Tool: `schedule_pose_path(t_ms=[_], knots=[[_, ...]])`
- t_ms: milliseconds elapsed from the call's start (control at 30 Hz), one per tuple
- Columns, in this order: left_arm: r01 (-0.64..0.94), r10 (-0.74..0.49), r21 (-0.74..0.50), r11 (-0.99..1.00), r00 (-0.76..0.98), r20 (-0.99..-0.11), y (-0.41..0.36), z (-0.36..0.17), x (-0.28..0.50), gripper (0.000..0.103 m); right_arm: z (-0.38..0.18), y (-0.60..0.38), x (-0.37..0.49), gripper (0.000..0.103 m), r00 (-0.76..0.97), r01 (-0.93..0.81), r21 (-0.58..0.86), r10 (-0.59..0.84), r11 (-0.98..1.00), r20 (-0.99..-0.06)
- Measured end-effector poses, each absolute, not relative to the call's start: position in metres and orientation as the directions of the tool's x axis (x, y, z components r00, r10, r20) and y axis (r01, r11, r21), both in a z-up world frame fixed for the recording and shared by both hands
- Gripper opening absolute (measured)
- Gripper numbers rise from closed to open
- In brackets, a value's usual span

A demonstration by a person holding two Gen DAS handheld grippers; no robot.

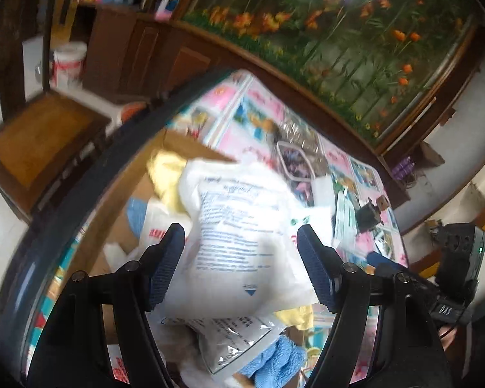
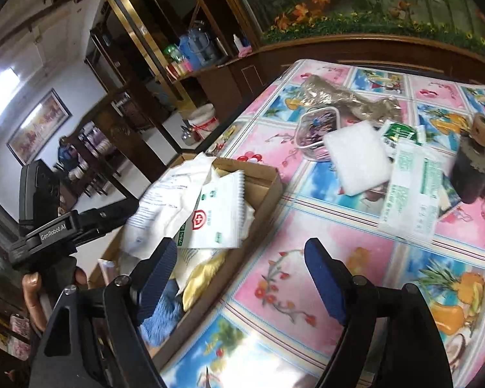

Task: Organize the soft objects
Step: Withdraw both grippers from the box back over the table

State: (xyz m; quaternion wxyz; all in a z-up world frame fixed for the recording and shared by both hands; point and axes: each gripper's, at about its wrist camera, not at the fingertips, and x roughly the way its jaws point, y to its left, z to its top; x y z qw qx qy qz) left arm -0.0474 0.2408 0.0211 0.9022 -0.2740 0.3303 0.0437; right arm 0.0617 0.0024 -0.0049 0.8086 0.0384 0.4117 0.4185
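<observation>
Both grippers stand released. The left gripper (image 1: 241,263) hangs over the shallow brown cardboard box (image 2: 268,187) at the table's left edge, a large white printed plastic pouch (image 1: 239,226) lying loose between its jaws. The right gripper (image 2: 239,278) holds nothing. Depositing appears complete. Next: reach the white-and-green packets (image 2: 410,190) mid-table, beside the white foam pad (image 2: 359,158).

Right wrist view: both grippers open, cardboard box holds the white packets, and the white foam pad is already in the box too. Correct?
Not quite. The white foam pad is not in the cardboard box; the right wrist view shows it lying on the tablecloth, against the clear container. The rest holds: left gripper and right gripper are open, white packets in the box.
</observation>
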Motion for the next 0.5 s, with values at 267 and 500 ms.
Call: schedule_pose_path(t_ms=[267, 500], knots=[[-0.245, -0.02, -0.42, 0.874, 0.845, -0.534, 0.188, 0.053, -0.061, 0.073, -0.001, -0.057, 0.086, 0.083, 0.412, -0.607, 0.349, 0.658, 0.714, -0.63], [-0.138, -0.116, -0.415, 0.899, 0.839, -0.531, 0.112, 0.063, -0.018, 0.073, -0.008, -0.112, 0.127, 0.083, 0.571, -0.412, 0.302, 0.502, 0.86, -0.65]])
